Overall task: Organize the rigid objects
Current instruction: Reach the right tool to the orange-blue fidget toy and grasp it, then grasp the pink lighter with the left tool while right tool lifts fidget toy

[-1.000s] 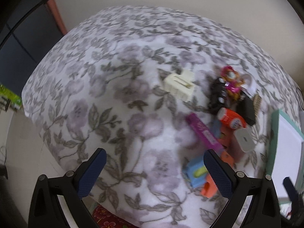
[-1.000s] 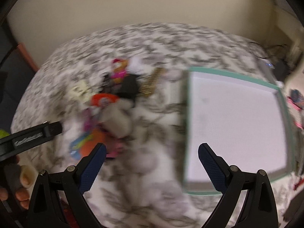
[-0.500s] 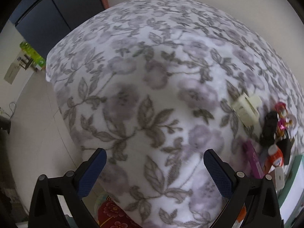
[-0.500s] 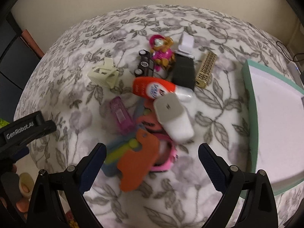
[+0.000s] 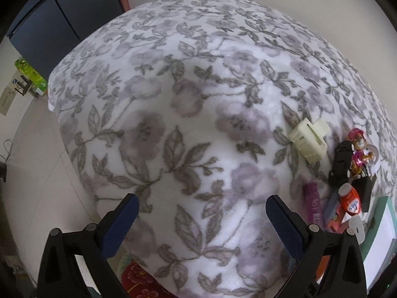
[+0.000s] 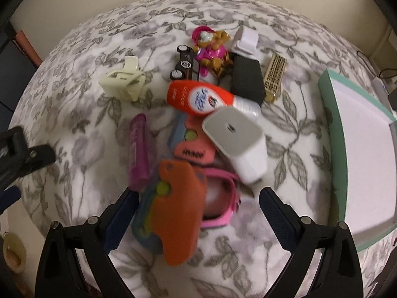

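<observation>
1. In the left wrist view, the left gripper (image 5: pixel 202 219) hung over a bare part of the flowery blanket (image 5: pixel 173 99). Its jaws were wide open and held nothing.
2. The pile of small things lay far off to the right in that view. A cream clip (image 5: pixel 309 140) sat a bit apart from the rest. A black toy car (image 5: pixel 341 164) and a pink toy figure (image 5: pixel 359 154) lay side by side. An orange bottle (image 5: pixel 349 198) lay nearer, and the green-edged tray (image 5: pixel 379 213) peeked in at the right edge.
3. In the right wrist view, the right gripper (image 6: pixel 198 213) hung just over the near end of the pile. Its jaws were wide open too, with nothing held.
4. Between those jaws lay an orange toy piece (image 6: pixel 177 213), on top of a pink band (image 6: pixel 223 198). A purple tube (image 6: pixel 139 149) lay to the left. A white charger (image 6: pixel 238 141) leaned against the orange bottle (image 6: pixel 198 96). Farther off were a black box (image 6: pixel 247 79) and a gold comb (image 6: pixel 274 74).
5. The tray (image 6: pixel 333 124) on the right looked empty inside, as far as could be seen.
6. So the tidy-up had hardly begun, I think. Nothing was in the tray yet, and every toy was still waiting on the blanket. The orange toy piece looked like the first pick.
</observation>
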The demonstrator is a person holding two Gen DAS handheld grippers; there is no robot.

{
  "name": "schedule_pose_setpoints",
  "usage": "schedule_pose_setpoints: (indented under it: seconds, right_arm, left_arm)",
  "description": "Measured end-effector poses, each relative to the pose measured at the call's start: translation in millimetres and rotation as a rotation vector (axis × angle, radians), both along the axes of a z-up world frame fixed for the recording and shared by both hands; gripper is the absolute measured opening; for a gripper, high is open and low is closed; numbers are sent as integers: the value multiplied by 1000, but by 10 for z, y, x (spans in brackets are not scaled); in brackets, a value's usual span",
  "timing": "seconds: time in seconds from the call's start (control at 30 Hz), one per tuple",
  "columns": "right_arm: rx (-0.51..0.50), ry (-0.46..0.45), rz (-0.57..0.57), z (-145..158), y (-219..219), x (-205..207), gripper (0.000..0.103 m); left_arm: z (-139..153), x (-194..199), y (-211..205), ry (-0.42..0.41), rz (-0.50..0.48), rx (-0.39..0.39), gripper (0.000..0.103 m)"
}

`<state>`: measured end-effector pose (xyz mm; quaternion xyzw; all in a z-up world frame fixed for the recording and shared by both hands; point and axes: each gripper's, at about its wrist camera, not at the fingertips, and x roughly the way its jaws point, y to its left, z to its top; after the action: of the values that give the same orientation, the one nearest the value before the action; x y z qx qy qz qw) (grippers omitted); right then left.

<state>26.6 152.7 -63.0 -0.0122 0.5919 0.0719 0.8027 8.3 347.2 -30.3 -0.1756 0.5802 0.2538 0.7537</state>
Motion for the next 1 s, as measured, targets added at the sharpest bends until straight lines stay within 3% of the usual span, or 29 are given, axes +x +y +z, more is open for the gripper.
schedule_pose_setpoints:
  seconds: [0.3,0.6,0.7,0.87,1.0]
  right_arm:
    - [23,-34,33,144,-230,-132,93]
    - [38,-45,103,127,-66,-119,56]
    - [21,-50,99,144,-83,-113,45]
    - [66,-30,63,147,-239,-103,44]
    - [33,-41,54,166,-299,-125,44]
  left_arm:
    - [-107,54,-152,11,-44,-71,103]
    - [-182,200,-355,15,-138,-88,103]
    - [-195,237,-408,7,-155,-111,95]
    - [-277,337,-513,7,-206,-128,87]
    - [-348,412,-661,12,-263,-122,82]
